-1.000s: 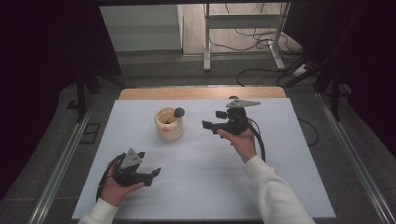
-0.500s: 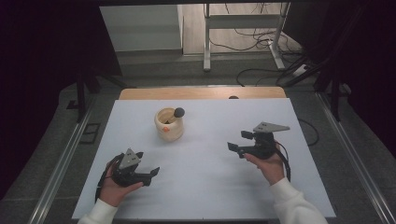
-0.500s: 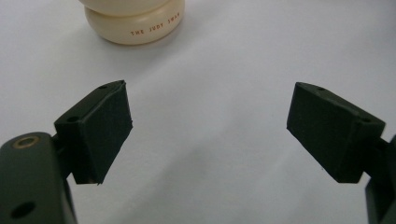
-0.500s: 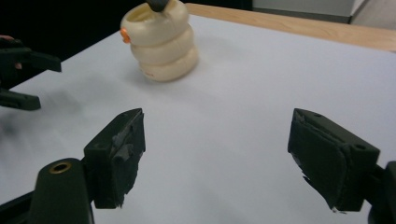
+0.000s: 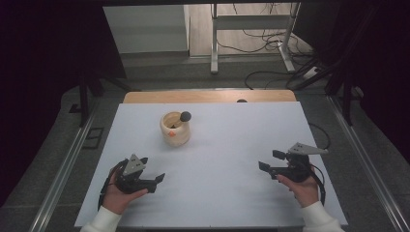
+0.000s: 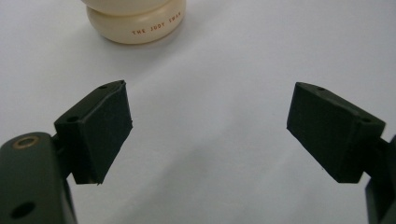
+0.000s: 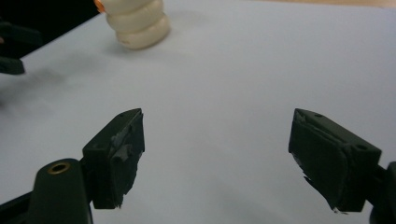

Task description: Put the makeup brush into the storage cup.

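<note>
A cream mortar (image 5: 175,129) stands upright on the white table (image 5: 222,145), left of centre, with a dark-tipped pestle (image 5: 184,116) leaning inside it. Its base appears at the top of the left gripper view as mortar (image 6: 135,21) and at the upper left of the right gripper view as mortar (image 7: 136,23). My left gripper (image 5: 155,180) rests near the front left edge, open and empty, held by a hand. My right gripper (image 5: 270,162) sits at the front right, open and empty, well away from the mortar.
A wooden strip (image 5: 208,96) borders the table's far edge. Beyond it are a metal frame leg (image 5: 215,43) and loose cables (image 5: 270,77) on the floor. Metal rails (image 5: 63,169) run along both sides of the table.
My right gripper has moved from beside the mortar back toward the front right of the table and lower. The left gripper has stayed put.
</note>
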Action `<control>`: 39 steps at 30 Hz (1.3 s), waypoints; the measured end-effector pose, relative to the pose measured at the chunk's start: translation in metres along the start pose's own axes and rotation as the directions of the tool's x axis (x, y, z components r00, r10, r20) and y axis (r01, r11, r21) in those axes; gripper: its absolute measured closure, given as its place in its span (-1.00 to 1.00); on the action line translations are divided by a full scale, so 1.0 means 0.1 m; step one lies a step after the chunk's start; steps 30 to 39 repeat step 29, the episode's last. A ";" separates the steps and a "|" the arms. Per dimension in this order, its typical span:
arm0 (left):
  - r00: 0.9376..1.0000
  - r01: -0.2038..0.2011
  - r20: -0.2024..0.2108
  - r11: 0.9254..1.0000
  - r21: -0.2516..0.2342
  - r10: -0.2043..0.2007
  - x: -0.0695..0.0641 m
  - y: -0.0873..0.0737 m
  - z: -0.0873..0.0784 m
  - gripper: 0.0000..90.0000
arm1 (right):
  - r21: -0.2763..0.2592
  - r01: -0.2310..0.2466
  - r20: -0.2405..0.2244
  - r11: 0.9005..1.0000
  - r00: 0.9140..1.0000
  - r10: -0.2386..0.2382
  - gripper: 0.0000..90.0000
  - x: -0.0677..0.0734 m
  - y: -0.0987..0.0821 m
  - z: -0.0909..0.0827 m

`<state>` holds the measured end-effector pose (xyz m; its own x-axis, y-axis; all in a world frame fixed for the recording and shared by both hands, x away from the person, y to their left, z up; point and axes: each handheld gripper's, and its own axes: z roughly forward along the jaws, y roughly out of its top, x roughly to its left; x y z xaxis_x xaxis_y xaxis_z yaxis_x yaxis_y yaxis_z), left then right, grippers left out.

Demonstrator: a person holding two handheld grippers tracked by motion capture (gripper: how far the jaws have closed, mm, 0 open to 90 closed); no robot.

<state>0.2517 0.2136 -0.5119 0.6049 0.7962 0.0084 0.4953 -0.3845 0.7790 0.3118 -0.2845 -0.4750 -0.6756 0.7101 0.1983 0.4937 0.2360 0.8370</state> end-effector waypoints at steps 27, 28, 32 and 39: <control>1.000 0.008 -0.022 1.000 0.002 -0.008 0.01 0.00 0.01 -0.72 | 0.054 0.020 0.067 0.998 0.997 -0.024 -0.60 -0.15 -0.28 -0.15; 1.000 0.008 -0.022 1.000 0.002 -0.008 0.01 0.00 0.01 -0.72 | 0.054 0.023 0.069 0.998 0.997 -0.027 -0.60 -0.15 -0.28 -0.15; 1.000 0.009 -0.022 1.000 0.001 -0.009 0.01 0.00 0.01 -0.72 | 0.054 0.024 0.071 0.998 0.997 -0.028 -0.61 -0.15 -0.28 -0.16; 1.000 0.009 -0.022 1.000 0.001 -0.009 0.01 0.00 0.01 -0.72 | 0.054 0.024 0.071 0.998 0.997 -0.028 -0.61 -0.15 -0.28 -0.16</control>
